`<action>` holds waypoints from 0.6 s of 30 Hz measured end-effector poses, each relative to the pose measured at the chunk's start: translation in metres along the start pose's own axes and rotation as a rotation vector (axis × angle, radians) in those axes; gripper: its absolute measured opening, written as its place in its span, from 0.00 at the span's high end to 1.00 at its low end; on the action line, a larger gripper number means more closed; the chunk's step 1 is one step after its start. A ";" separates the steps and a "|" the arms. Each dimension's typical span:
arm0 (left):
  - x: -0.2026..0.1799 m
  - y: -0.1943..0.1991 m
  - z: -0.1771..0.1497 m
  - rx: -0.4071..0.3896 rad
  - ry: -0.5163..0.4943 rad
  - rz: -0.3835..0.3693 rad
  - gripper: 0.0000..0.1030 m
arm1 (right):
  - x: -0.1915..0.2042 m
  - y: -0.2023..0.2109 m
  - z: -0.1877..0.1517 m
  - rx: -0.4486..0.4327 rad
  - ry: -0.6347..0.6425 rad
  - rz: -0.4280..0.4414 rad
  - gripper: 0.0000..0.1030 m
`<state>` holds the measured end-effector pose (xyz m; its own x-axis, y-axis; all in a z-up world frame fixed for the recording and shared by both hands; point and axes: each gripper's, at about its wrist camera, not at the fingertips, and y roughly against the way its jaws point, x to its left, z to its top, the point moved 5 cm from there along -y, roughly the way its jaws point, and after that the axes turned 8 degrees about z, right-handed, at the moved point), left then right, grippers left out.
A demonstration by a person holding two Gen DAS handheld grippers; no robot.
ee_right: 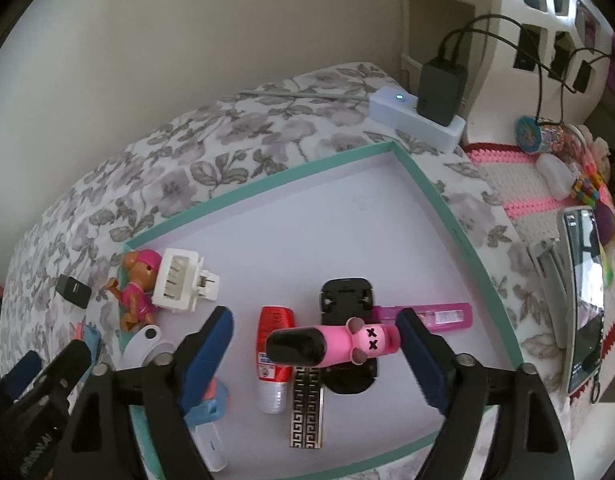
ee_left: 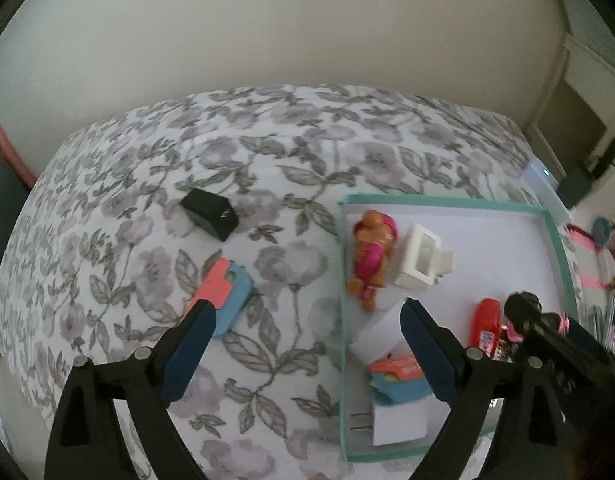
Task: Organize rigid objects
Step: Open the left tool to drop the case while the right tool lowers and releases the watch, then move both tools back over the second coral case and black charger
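Right wrist view: teal-rimmed tray [ee_right: 447, 204] holds pink bear-faced toy [ee_right: 335, 342] at 6 o'clock, between wide-open right gripper [ee_right: 313, 330] fingers, ungripped; left gripper [ee_left: 307, 320] gapes empty.

Bed with grey floral cover [ee_left: 267, 152]; directly on it, teal-rimmed tray [ee_left: 447, 199], black charger block [ee_left: 209, 213], pink-and-blue case [ee_left: 227, 290], white power strip [ee_right: 417, 124] near tray's far corner.

Both wrist views are being aimed steeply down, close over the bed [ee_left: 267, 152]; the tray [ee_left: 563, 248] [ee_right: 447, 204] is being shared.
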<state>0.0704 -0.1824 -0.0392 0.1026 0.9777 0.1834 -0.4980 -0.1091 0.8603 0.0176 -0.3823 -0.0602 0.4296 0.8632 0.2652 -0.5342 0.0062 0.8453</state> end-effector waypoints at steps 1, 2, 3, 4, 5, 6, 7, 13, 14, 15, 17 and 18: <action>0.003 -0.001 0.000 0.005 0.012 0.001 0.09 | 0.002 0.000 0.000 -0.002 0.008 0.003 0.00; 0.007 -0.002 0.001 0.010 0.024 0.002 0.09 | 0.004 0.000 0.000 -0.003 0.017 0.005 0.00; 0.010 -0.003 0.001 0.013 0.034 0.004 0.09 | 0.007 0.000 -0.001 -0.004 0.030 0.005 0.00; 0.013 -0.004 0.001 0.016 0.046 0.009 0.09 | 0.009 0.000 -0.001 -0.006 0.038 0.004 0.00; 0.016 -0.006 0.002 0.019 0.057 0.014 0.09 | 0.011 0.000 -0.001 -0.007 0.046 0.004 0.00; 0.019 -0.007 0.002 0.022 0.066 0.018 0.09 | 0.013 0.000 -0.001 -0.008 0.054 0.005 0.00; 0.021 -0.007 0.002 0.025 0.073 0.020 0.09 | 0.015 0.000 -0.001 -0.008 0.058 0.007 0.00; 0.034 -0.012 0.004 0.043 0.114 0.021 0.08 | 0.021 -0.001 -0.003 -0.005 0.080 0.011 0.00; 0.036 -0.013 0.004 0.046 0.121 0.017 0.08 | 0.022 -0.001 -0.003 -0.004 0.081 0.011 0.00; 0.038 -0.013 0.005 0.050 0.127 0.015 0.08 | 0.023 -0.001 -0.003 -0.004 0.083 0.014 0.00; 0.043 -0.015 0.005 0.059 0.143 0.012 0.08 | 0.025 -0.001 -0.003 -0.003 0.086 0.020 0.00; 0.046 -0.016 0.005 0.064 0.150 0.011 0.08 | 0.026 -0.001 -0.003 -0.003 0.088 0.023 0.00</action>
<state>0.0877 -0.1369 -0.0423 -0.0350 0.9917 0.1240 -0.4424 -0.1266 0.8879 0.0268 -0.3582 -0.0556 0.3515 0.9043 0.2423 -0.5457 -0.0124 0.8379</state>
